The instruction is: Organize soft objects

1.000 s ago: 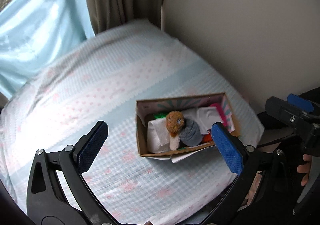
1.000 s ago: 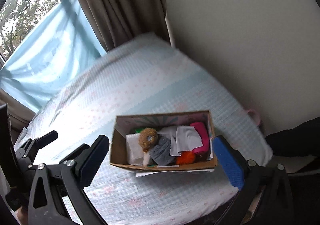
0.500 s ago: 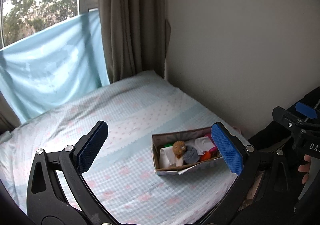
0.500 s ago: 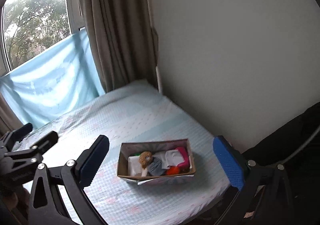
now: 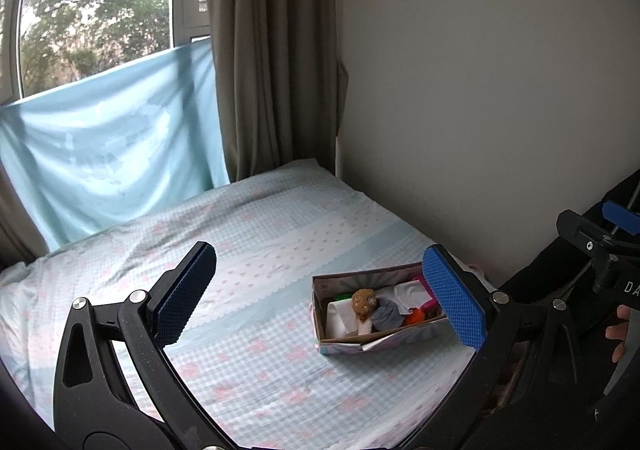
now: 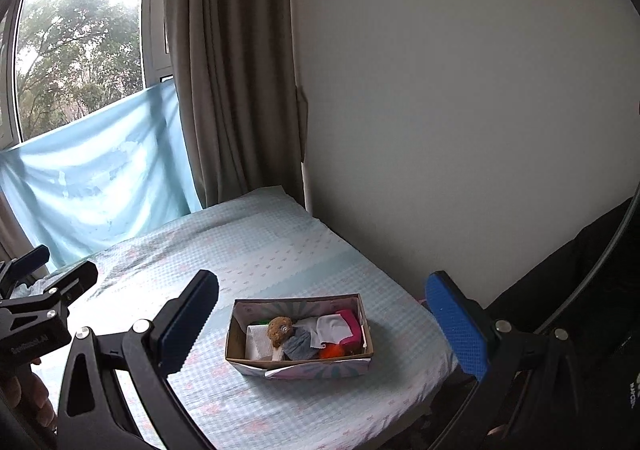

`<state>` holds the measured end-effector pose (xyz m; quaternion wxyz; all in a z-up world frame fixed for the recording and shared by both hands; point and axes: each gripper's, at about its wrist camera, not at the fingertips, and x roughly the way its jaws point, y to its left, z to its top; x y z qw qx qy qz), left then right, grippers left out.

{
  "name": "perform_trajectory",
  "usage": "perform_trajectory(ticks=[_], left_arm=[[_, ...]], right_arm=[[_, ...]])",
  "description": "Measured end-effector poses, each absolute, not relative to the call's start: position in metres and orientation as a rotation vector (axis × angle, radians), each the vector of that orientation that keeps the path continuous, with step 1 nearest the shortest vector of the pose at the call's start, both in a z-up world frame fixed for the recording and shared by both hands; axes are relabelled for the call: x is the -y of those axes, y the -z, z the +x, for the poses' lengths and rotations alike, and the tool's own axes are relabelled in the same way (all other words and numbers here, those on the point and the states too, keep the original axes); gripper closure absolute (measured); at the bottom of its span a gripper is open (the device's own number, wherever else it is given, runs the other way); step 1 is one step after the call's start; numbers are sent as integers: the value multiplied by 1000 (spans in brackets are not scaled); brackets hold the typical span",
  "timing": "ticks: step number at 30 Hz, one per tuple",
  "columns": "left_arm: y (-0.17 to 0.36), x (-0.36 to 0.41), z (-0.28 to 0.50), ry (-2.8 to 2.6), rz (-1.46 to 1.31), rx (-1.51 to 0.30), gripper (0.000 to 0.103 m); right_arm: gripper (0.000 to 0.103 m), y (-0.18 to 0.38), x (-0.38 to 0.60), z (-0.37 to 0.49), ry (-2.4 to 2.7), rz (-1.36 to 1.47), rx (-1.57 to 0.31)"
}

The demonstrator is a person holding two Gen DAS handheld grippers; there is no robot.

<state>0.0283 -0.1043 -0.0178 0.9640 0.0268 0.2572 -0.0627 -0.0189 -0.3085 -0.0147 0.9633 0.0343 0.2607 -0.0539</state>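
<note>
An open cardboard box (image 5: 400,340) (image 6: 312,368) sits near the right front corner of the bed. It holds a brown plush toy (image 5: 363,300) (image 6: 280,330), a grey cloth ball (image 5: 386,314) (image 6: 298,346), white cloths (image 5: 340,320) (image 6: 332,326), a pink piece (image 6: 350,324) and an orange piece (image 5: 416,317) (image 6: 332,350). My left gripper (image 5: 317,252) is open and empty, held well back from the box. My right gripper (image 6: 322,278) is also open and empty, high above the box's near side.
The bed (image 5: 240,250) has a pale blue checked sheet. A plain wall (image 6: 440,129) runs along its right side. A brown curtain (image 5: 272,49) and a light blue sheet (image 5: 112,145) hang over the window behind. A person's dark clothing (image 6: 580,290) fills the right edge.
Both grippers have drawn back and up from the box, which now looks smaller and farther away. The views have tilted up and take in the window. Both stay open.
</note>
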Motion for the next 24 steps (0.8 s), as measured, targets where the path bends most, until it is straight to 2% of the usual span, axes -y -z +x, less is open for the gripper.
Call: perform_trajectory(ticks=[24], left_arm=[[13, 110, 22, 106, 49, -478, 0]], right_arm=[[0, 12, 306, -27, 77, 62, -477]])
